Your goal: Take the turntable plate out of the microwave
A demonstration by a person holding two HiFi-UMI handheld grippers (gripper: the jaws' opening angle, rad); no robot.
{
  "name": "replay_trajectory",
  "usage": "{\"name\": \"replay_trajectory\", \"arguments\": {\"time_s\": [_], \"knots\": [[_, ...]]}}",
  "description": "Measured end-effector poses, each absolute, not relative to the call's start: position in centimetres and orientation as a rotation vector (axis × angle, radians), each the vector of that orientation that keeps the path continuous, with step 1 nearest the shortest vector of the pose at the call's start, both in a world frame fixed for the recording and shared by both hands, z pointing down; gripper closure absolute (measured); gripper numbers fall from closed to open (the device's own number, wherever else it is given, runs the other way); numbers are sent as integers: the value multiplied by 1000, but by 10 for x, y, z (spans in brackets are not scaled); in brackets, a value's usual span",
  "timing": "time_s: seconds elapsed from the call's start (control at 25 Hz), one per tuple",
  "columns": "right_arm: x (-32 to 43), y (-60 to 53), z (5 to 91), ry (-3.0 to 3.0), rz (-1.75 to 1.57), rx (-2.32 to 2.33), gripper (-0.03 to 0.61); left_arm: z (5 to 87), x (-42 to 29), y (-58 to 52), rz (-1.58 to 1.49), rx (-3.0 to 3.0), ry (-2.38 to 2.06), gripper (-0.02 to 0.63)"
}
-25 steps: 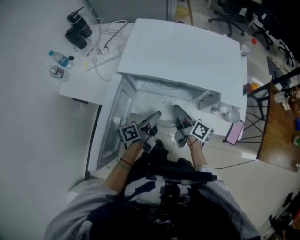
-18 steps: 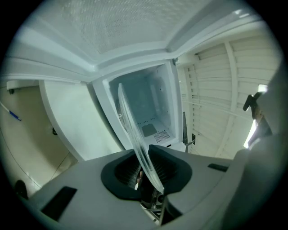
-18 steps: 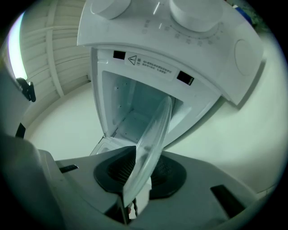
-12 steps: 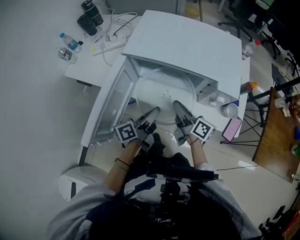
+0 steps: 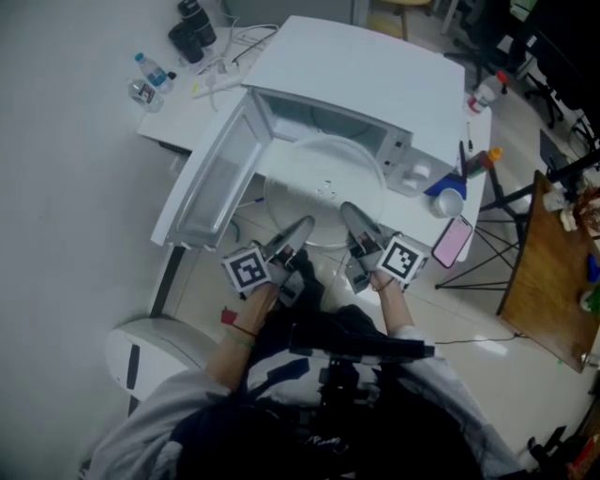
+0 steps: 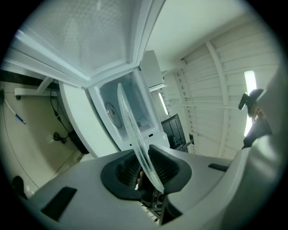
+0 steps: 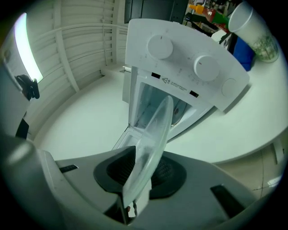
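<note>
The clear glass turntable plate hangs level in front of the white microwave, most of it outside the cavity. My left gripper is shut on its near rim at the left. My right gripper is shut on the near rim at the right. In the left gripper view the plate runs edge-on between the dark pads of the left gripper, with the open cavity behind it. The right gripper view shows the plate clamped in the right gripper, below the control panel with its dials.
The microwave door stands open to the left. Bottles, black items and a power strip lie on the table's left. A cup, a pink phone and a bottle sit at the right. A white bin stands lower left.
Both grippers have drawn back toward me with the plate in them. The plate has slid from inside the cavity to mostly outside the opening.
</note>
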State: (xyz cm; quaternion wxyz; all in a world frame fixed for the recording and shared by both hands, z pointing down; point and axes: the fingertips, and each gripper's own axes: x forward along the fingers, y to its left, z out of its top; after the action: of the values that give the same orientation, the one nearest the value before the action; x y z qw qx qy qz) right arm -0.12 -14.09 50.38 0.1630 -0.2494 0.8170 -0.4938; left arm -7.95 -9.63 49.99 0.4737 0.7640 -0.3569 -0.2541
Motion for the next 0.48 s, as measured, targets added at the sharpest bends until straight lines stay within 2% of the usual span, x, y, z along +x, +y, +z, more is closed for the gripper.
{"name": "replay_trajectory", "arguments": {"time_s": [0.48], "knots": [[36,-79,499,2396,-1403,-707,491,493,-42,-31,-686,1865,-897,557]]}}
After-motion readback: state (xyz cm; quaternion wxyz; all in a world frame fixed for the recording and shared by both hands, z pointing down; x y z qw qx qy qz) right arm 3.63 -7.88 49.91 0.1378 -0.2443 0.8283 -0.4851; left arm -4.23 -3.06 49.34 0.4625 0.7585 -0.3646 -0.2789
